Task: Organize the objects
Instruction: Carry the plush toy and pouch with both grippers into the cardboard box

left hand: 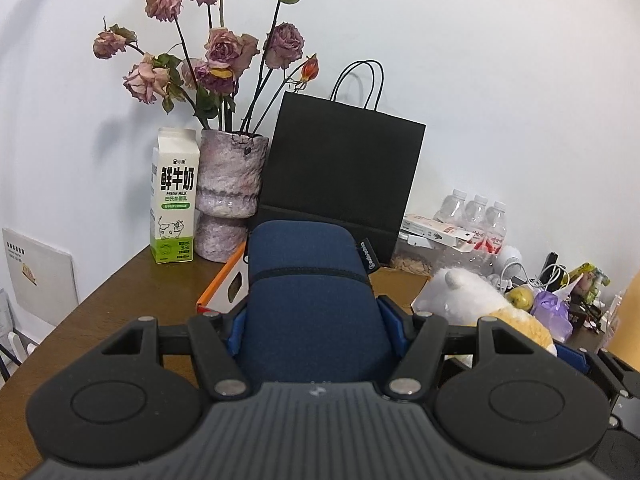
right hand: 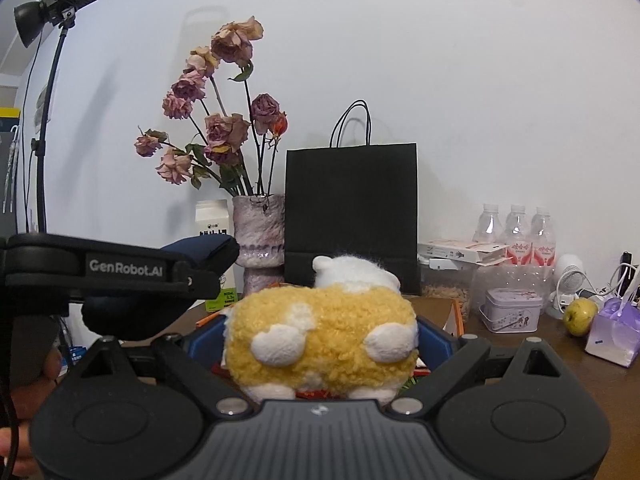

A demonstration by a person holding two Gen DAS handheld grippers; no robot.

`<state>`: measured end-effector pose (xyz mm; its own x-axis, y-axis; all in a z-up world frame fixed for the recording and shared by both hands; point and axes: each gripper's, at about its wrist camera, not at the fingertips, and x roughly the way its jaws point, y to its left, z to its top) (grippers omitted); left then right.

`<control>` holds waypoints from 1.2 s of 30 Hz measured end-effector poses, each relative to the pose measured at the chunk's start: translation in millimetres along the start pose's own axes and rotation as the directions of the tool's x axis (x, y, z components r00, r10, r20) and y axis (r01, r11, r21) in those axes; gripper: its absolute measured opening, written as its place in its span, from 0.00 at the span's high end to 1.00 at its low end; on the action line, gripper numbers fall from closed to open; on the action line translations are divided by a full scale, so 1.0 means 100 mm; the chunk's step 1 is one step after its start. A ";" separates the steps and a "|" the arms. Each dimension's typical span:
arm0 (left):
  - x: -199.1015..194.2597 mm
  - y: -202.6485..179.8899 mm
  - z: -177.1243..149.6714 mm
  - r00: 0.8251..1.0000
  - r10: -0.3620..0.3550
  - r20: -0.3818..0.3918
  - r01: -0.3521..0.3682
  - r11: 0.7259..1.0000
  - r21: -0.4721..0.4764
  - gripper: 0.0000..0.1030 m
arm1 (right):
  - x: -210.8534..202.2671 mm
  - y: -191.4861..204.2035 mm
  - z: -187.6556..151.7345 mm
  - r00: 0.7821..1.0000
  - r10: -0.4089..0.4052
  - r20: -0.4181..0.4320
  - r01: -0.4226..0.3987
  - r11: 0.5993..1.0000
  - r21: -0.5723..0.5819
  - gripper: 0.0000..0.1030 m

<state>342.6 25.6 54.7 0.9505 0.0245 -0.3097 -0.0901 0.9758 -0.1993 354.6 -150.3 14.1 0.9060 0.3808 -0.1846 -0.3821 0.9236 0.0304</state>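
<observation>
Navy fabric pouch (left hand: 312, 300): pinched between the left gripper's (left hand: 316, 320) fingers, raised above the brown surface (left hand: 120, 300), in front of the black paper bag (left hand: 340, 168). Yellow-and-white plush toy (right hand: 324, 332): clamped between the right gripper's (right hand: 320, 340) fingers, likewise before the bag. Left of the bag stand a vase of dried roses (left hand: 230, 192) and a milk carton (left hand: 174, 196); right of it, water bottles (right hand: 516, 232).

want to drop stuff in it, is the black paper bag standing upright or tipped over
Upright: the black paper bag stands on its base against the wall, handles pointing up.
</observation>
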 end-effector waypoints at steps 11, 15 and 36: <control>0.22 0.01 0.09 0.999 0.025 -0.020 -0.025 0.999 -0.025 0.37 | 0.29 0.00 0.08 1.000 0.013 0.011 -0.014 1.000 0.010 0.08; 0.32 0.01 0.15 0.999 0.036 -0.018 -0.037 0.998 -0.044 0.37 | 0.37 0.00 0.10 1.000 0.017 0.012 -0.017 1.000 0.006 0.08; 0.93 0.01 0.29 0.996 0.082 -0.025 -0.084 0.995 -0.063 0.37 | 1.02 -0.23 0.20 1.000 -0.030 -0.006 0.030 0.999 0.035 0.08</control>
<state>439.9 35.7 52.9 0.9321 0.0992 -0.3483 -0.1878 0.9547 -0.2306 459.0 -131.7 14.7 0.9160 0.3528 -0.1910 -0.3481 0.9356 0.0589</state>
